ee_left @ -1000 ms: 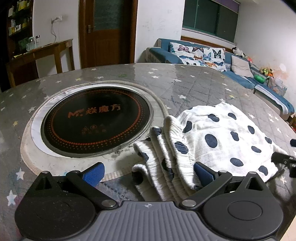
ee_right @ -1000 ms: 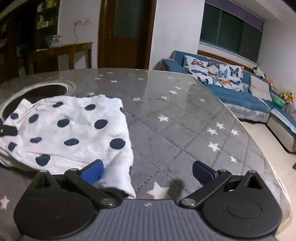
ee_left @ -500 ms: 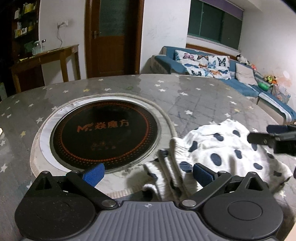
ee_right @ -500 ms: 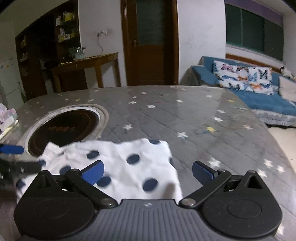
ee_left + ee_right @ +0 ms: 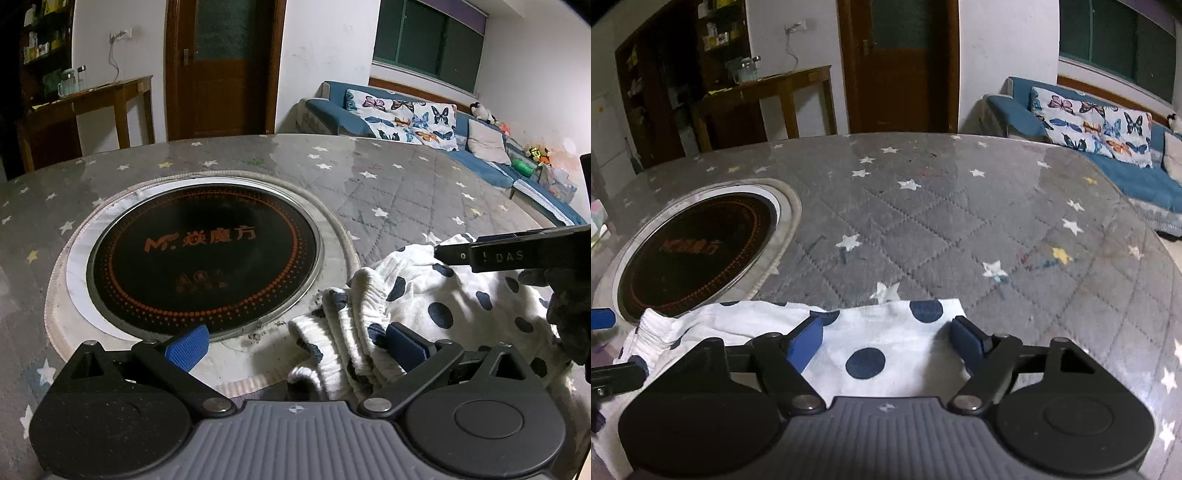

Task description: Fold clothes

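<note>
Both jaws of the left gripper point(image 5: 295, 345) stand wide apart with nothing held: its left blue pad point(image 5: 187, 347) sits over the pale rim of the cooktop, its right pad point(image 5: 406, 347) rests against the bunched, ribbed waistband of the polka-dot garment point(image 5: 443, 295). Jaws of the right gripper point(image 5: 886, 339) are parted about halfway, 1 pad on either side of the white cloth point(image 5: 882, 332), which lies flat between them and under them; neither pad presses it, so nothing is gripped.

From the left jaws, the garment is heaped ahead and to the right, its waistband folds stacked just beside the right pad. From the right jaws, its far edge lies straight across just ahead of the pads, with a dark dot point(image 5: 865, 363) between them close to the gripper body.

Beyond the cloth stretches the grey quilted table cover point(image 5: 942, 221) with scattered stars. A round black induction cooktop point(image 5: 203, 254) ringed in orange dots is set into the table, directly ahead of the left jaws and well off to the left of the right jaws. Farther back stand a wooden door point(image 5: 221, 70) and a blue sofa point(image 5: 461, 147) with butterfly cushions.
</note>
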Demonstrator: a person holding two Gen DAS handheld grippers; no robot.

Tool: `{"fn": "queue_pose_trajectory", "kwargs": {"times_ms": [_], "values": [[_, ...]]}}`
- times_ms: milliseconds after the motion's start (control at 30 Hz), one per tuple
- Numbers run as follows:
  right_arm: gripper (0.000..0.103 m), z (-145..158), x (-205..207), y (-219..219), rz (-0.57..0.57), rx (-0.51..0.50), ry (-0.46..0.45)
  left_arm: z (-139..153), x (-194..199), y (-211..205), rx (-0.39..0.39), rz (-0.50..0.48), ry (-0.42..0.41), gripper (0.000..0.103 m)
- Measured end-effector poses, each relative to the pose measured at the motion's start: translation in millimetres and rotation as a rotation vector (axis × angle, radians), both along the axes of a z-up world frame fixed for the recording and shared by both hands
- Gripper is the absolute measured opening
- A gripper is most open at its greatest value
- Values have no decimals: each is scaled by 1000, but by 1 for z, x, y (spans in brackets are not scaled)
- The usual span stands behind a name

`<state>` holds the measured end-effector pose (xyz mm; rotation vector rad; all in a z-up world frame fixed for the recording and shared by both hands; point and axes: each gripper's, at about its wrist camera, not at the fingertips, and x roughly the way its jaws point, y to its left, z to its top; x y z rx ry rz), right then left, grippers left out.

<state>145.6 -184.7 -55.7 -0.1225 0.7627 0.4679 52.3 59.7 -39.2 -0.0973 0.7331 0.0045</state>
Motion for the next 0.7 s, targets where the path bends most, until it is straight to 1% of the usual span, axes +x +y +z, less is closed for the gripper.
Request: {"fn": "queue_pose_trajectory", "kwargs": {"times_ms": [133, 233, 300, 433, 500, 600, 700], "values": [[78, 12, -1, -2, 4, 15, -22, 9, 3, -2, 8, 1, -14, 103], [82, 18, -4, -2, 13, 31, -27, 10, 8, -4, 18, 4, -16, 103], [86, 18, -6, 0, 25, 28, -26, 10, 13, -5, 19, 5, -14, 103], [86, 5, -3, 6, 34, 13, 10, 1, 20, -4, 26, 10, 15, 103], [89, 1, -2, 8, 34, 9, 17, -2, 20, -2, 15, 7, 23, 103], [89, 5, -3, 8, 36, 3, 3, -2, 19, -1, 7, 7, 23, 103], [89, 13, -12, 6, 46, -1, -34, -1, 17, -1, 3, 10, 19, 103]]}}
